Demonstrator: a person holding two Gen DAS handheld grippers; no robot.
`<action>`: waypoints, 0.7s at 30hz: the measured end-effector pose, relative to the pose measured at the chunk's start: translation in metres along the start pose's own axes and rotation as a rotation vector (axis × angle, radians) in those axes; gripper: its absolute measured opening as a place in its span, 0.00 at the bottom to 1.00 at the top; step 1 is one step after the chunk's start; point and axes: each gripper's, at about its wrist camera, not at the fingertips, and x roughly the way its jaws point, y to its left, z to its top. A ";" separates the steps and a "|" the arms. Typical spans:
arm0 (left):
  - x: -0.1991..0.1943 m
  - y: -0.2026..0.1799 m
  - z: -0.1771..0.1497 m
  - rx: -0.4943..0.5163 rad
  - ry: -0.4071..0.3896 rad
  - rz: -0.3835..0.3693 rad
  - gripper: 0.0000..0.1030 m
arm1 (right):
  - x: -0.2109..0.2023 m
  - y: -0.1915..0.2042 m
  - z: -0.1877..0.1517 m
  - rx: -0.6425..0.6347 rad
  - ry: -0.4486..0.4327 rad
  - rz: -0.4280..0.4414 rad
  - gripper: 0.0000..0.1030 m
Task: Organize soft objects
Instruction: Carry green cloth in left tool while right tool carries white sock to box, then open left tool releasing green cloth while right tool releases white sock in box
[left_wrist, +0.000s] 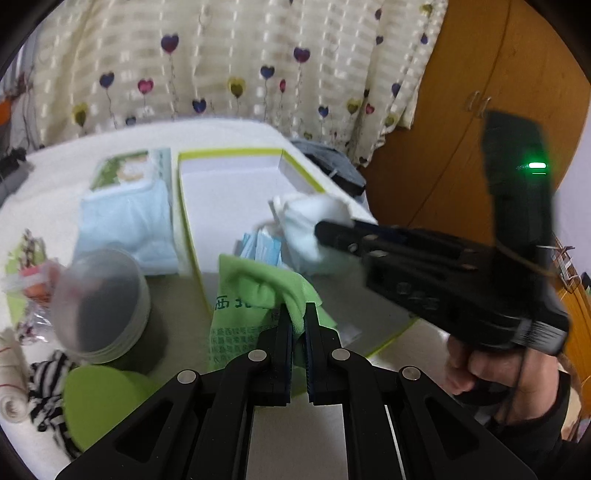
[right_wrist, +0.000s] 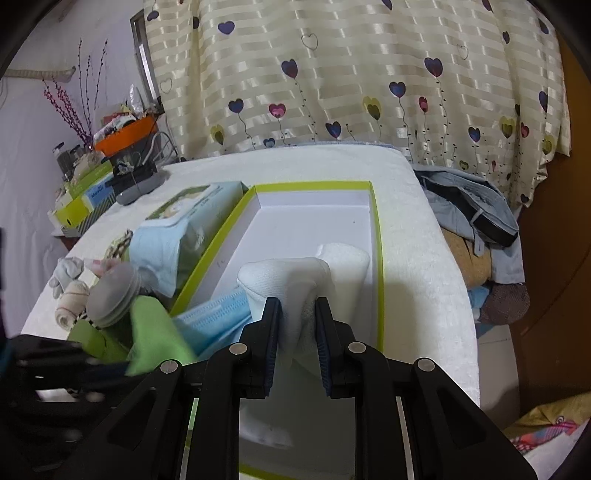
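A white box with a lime-green rim (left_wrist: 229, 152) (right_wrist: 376, 221) lies open on the white-covered table. My left gripper (left_wrist: 298, 314) is shut on a green cloth bag with printed characters (left_wrist: 251, 291), held at the box's near edge; the bag also shows in the right wrist view (right_wrist: 155, 339). My right gripper (right_wrist: 298, 314) is shut on a white folded cloth (right_wrist: 288, 280) and holds it over the box; the cloth also shows in the left wrist view (left_wrist: 314, 221). Blue face masks (left_wrist: 262, 249) (right_wrist: 218, 321) lie in the box beneath it.
A light-blue wipes pack (left_wrist: 129, 218) (right_wrist: 173, 236) lies left of the box. A round clear-lidded container (left_wrist: 99, 295), a lime-green disc (left_wrist: 103, 398), a striped cloth (left_wrist: 48, 387) and a rolled bandage (right_wrist: 72, 299) sit at the left. Clothes (right_wrist: 476, 218) are piled to the right.
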 end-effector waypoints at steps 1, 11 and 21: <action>0.004 0.000 0.000 -0.001 0.009 0.000 0.05 | -0.003 0.000 -0.001 0.001 -0.006 0.001 0.20; 0.038 0.005 0.018 -0.023 0.037 0.042 0.05 | -0.014 -0.002 -0.015 -0.004 0.021 0.005 0.19; 0.018 0.005 0.024 -0.024 -0.039 0.031 0.23 | -0.010 -0.003 -0.008 0.008 0.001 0.007 0.29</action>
